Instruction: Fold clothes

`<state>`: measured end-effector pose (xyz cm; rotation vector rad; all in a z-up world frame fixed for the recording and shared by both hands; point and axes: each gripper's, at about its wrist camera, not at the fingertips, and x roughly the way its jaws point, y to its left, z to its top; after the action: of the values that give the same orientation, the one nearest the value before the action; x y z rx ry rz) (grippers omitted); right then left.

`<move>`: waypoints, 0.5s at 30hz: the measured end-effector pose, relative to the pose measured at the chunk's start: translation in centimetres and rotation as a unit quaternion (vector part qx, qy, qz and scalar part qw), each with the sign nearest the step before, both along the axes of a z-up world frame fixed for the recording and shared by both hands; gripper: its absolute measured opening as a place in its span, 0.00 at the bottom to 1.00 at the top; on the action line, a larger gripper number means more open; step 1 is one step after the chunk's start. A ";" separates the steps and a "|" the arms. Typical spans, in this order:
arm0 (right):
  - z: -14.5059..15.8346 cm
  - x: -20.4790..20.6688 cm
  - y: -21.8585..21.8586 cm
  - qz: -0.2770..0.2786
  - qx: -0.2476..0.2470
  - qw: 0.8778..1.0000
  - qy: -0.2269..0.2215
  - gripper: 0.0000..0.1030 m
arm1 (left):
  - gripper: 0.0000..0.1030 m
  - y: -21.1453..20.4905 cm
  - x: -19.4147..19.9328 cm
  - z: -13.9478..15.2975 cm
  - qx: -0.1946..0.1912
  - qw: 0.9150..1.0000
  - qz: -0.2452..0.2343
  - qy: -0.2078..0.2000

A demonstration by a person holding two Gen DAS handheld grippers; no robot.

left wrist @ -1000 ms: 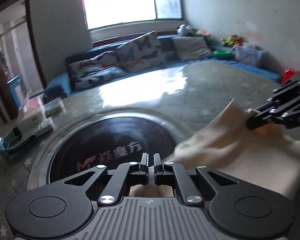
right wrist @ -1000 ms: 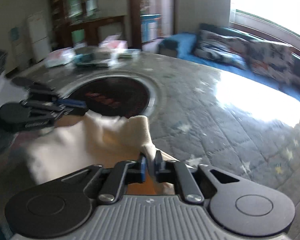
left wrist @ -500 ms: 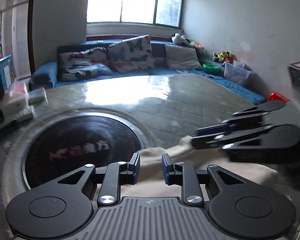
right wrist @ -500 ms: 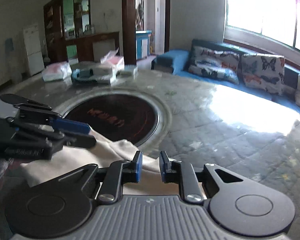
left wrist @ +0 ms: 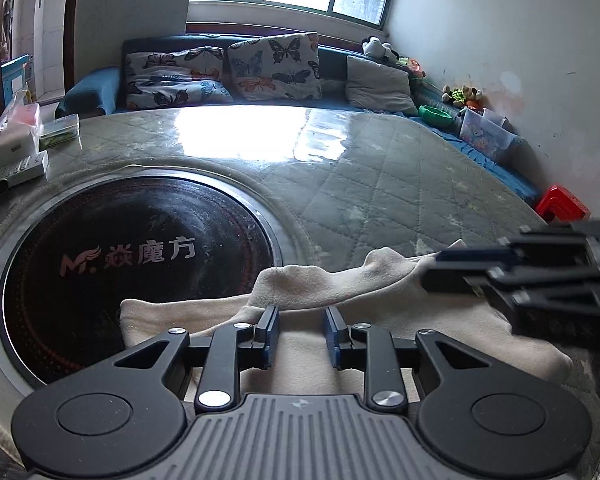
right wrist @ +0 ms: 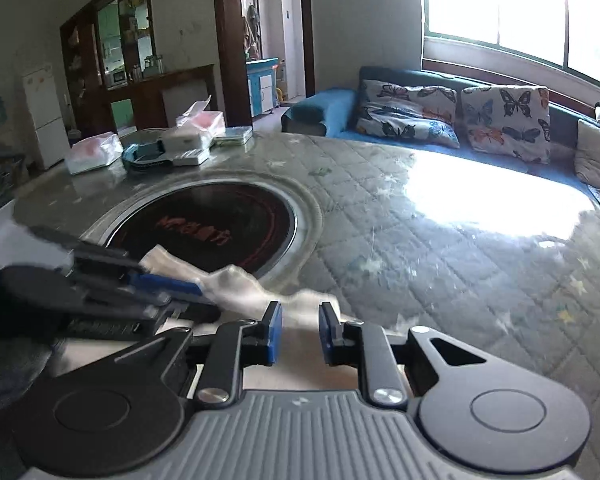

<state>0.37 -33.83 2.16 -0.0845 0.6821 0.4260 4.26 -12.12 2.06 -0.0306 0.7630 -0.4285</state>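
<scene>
The table (left wrist: 380, 184) fills most of what I see, a big round top under a quilted grey cover with window glare on its far side. Set into its middle is a dark hob (left wrist: 132, 264), a black glass disc with red lettering. Beyond the far edge runs a blue sofa (left wrist: 96, 88) with butterfly cushions (left wrist: 272, 66). On the far left of the table sit some boxes (left wrist: 12, 144) and packets.

The cloth (left wrist: 340, 288), a cream garment, lies on the near part of the table, its left edge lapping over the hob's rim, its far edge humped into loose folds. In the right wrist view it is blurred.

My left gripper (left wrist: 302, 336) hangs over the near part of the cloth with its fingers apart and nothing between them. My right gripper (right wrist: 300, 334) is also spread wide, empty, above the cloth's near right part. From the left view the right one shows at the right, blurred, its tips over the cloth's far fold.
</scene>
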 end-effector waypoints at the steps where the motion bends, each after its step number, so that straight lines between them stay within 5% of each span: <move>1: -0.4 0.1 -0.4 -0.010 -0.001 1.000 0.006 0.17 | 0.29 0.0 0.0 0.0 0.000 1.000 0.001 0.000; 8: -1.6 1.1 -2.5 -0.055 0.020 0.998 0.027 0.18 | 0.35 0.1 -0.2 0.4 -0.002 1.000 0.006 0.000; 10: -1.1 0.7 -2.5 -0.049 0.018 0.998 0.019 0.19 | 0.48 0.1 -1.0 1.0 0.001 1.000 0.007 -0.012; 15: 0.4 -2.0 -1.7 -0.007 -0.004 1.000 -0.007 0.29 | 0.51 -0.3 -4.4 2.5 0.022 0.998 -0.011 -0.059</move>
<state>-1.67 -35.55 2.53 -0.0898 0.6696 0.4095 -0.17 -12.38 4.56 0.0440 0.6571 -0.4307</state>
